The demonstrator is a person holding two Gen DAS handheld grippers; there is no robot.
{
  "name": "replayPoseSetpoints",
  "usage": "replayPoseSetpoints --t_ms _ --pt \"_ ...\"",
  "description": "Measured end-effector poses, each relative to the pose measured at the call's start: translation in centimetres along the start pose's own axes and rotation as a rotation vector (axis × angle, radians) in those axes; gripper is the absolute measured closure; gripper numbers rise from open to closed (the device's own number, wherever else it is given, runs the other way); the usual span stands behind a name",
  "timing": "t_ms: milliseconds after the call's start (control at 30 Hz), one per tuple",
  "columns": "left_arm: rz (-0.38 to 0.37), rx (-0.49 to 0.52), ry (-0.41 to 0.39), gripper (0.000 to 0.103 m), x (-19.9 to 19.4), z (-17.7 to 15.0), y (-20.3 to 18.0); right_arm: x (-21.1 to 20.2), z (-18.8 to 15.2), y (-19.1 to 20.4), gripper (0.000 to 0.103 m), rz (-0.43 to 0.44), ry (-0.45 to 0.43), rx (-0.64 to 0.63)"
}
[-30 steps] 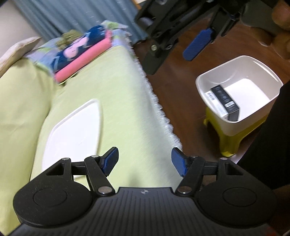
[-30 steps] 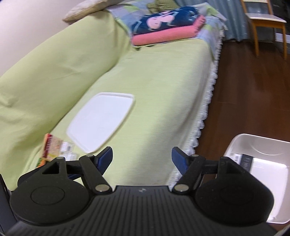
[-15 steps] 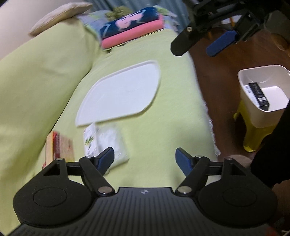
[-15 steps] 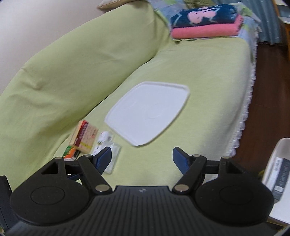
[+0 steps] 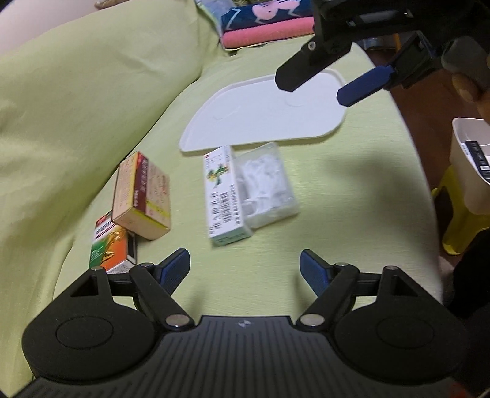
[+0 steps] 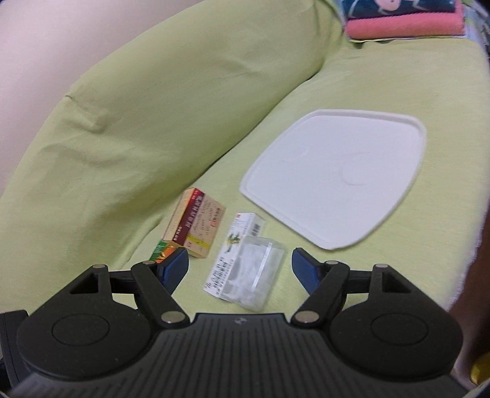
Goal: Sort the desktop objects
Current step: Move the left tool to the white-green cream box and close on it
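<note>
Tongs [image 5: 244,269] gape empty above the boxes [image 5: 226,196]; right tongs [image 6: 237,269] likewise, tilted downward.

A black hand-held gripper [image 6: 237,269] with blue finger pads [image 6: 176,264] fills the bottom of the view, its jaws spread wide and empty above a light green fabric-covered sofa [image 6: 183,91]. Between the pads lies a clear plastic case [image 6: 258,275] touching a white printed carton [image 6: 237,245]. At ten o'clock from them a tan and maroon box [image 6: 196,226] rests on an orange and green box [image 6: 163,252]. A flat white plastic lid [image 6: 337,180] lies at two o'clock. Folded pink and navy towels [image 6: 404,18] sit at one o'clock.
</note>
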State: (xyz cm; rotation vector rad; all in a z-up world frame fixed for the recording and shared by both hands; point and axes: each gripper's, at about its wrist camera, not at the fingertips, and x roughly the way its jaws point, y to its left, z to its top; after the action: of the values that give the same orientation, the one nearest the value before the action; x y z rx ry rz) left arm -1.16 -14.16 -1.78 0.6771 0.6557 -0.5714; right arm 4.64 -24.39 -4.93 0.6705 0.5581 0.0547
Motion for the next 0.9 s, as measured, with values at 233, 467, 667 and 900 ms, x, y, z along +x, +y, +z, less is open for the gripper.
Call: replayPoseSetpoints --t_ms 233,467,667,900 --pt "-0.015 -0.020 0.007 0.023 2.6 0.5 1.8 3.6 -0.1 -1.3 0.031 0.059 0.096 0.133" --pt "-0.069 -0.029 0.011 0.031 5.6 1.0 2.5 5.3 -0.2 -0.4 0.031 0.061 0.116 0.107" --pt "-0.112 -0.049 0.019 0.035 7.7 1.3 3.0 5.6 0.3 -0.1 0.031 0.069 0.119 0.105" --pt "-0.163 -0.087 0.025 0.051 9.0 0.9 3.5 6.5 0.4 0.2 0.031 0.036 0.146 0.099"
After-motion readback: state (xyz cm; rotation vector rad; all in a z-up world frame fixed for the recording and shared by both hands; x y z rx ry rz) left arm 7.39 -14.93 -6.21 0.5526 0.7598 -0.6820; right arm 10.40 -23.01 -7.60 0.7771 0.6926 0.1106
